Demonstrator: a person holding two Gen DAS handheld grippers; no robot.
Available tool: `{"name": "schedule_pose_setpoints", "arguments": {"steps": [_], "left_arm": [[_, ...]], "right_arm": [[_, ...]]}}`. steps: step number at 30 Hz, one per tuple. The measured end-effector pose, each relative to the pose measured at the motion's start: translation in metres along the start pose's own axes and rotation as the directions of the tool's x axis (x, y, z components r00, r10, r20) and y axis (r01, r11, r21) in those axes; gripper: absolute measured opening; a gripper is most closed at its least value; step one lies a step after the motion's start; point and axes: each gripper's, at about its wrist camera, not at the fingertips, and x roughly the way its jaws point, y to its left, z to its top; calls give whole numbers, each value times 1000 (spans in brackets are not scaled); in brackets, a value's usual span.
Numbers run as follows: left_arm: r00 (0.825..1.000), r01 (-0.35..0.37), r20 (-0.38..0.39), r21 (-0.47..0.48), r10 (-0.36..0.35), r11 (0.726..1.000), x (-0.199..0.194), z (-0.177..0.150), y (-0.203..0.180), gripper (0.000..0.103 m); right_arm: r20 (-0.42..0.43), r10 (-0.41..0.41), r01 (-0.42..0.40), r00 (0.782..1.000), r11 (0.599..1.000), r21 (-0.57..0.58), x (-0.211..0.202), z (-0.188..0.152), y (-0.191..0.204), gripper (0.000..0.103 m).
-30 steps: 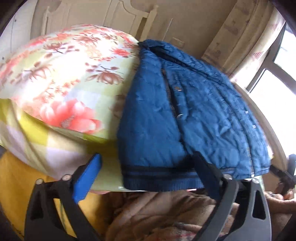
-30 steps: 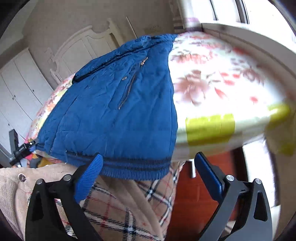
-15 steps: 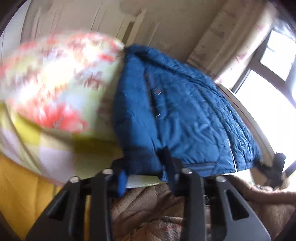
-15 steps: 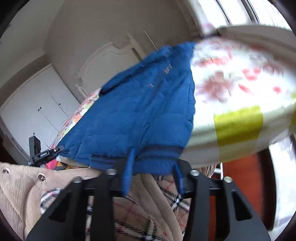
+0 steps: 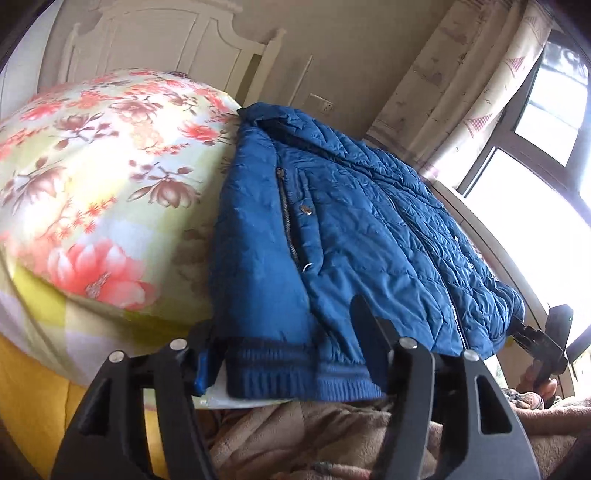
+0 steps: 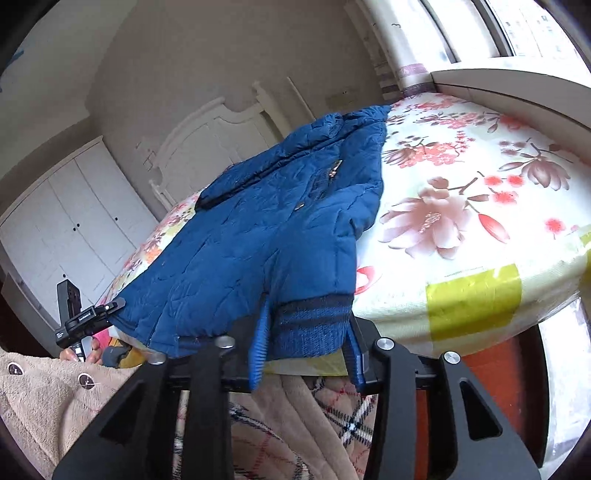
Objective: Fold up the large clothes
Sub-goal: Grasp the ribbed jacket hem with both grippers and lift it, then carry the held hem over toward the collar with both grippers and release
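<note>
Spread across a bed with a floral sheet in pink, cream and yellow-green [image 5: 92, 177]: a blue quilted zip-up jacket with a dark ribbed hem [image 5: 351, 229], collar toward the white carved headboard [image 5: 155, 33], hem at the near edge of the bed.

Only in the left wrist view: a patterned curtain [image 5: 461, 92] beside a bright window, yellow fabric [image 5: 29, 406] under the sheet, and one hem corner between the fingers of the left gripper [image 5: 280, 321]. Opening at this moment; blue pad just beside the hem's outer edge, other finger lying over the quilting, no clear squeeze on the cloth.

Only in the right wrist view: white wardrobe doors [image 6: 66, 214], a checked lining [image 6: 332, 424] below, and the opposite hem corner bunched between the blue pads of the right gripper [image 6: 308, 314]. Opening slightly as well, yet touching the ribbed band on both sides and holding it.

In both views: beige fleece clothing [image 5: 295, 432] beneath the grippers, and the other gripper small at the frame's edge.

Against a second ago: then spread wide and short of the hem, with the band lying flat; half a second ago pinched narrow on it. Now wider apart again, with the hem corners gathered between the fingers.
</note>
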Motion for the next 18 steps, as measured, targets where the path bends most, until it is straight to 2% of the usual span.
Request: {"name": "schedule_pose_setpoints", "arguments": {"steps": [3,6,7,8,10,12,13,14,16,18], "left_arm": [[1000,-14,-4,-4,14,1000,7,0,-1,64],[1000,-7,-4,-2,7,1000,5,-2,0,62],[1000,-11,-6,2,11,1000,5,-3,0,51],[1000,-24,-10,9,24,1000,5,-4,0,47],[1000,-17,-14,20,18,1000,3,-5,1,29],[1000,-4,11,43,4,999,-2,-5,-3,22],[1000,0,23,52,-1,999,-5,-4,-6,18],[999,22,43,47,-24,999,-11,-2,-8,17],[991,103,87,8,-103,995,-30,3,-8,15],[973,185,142,-25,-180,982,-54,9,-5,15]], "right_arm": [[12,10,-10,1000,999,31,-3,0,-6,51],[26,-4,4,1000,1000,28,-5,0,-8,51],[31,-5,5,1000,1000,21,-4,-1,-7,51],[30,-9,9,1000,1000,7,-4,-1,-4,51],[47,-30,33,998,998,-55,-2,-1,6,43],[63,-26,33,998,994,-101,-4,-1,14,29],[65,-24,32,998,993,-112,-4,0,16,27],[72,-8,17,997,992,-122,-5,2,20,25],[119,82,-69,990,992,-108,-20,9,26,23],[176,157,-138,972,984,-113,-41,15,30,23]]}}
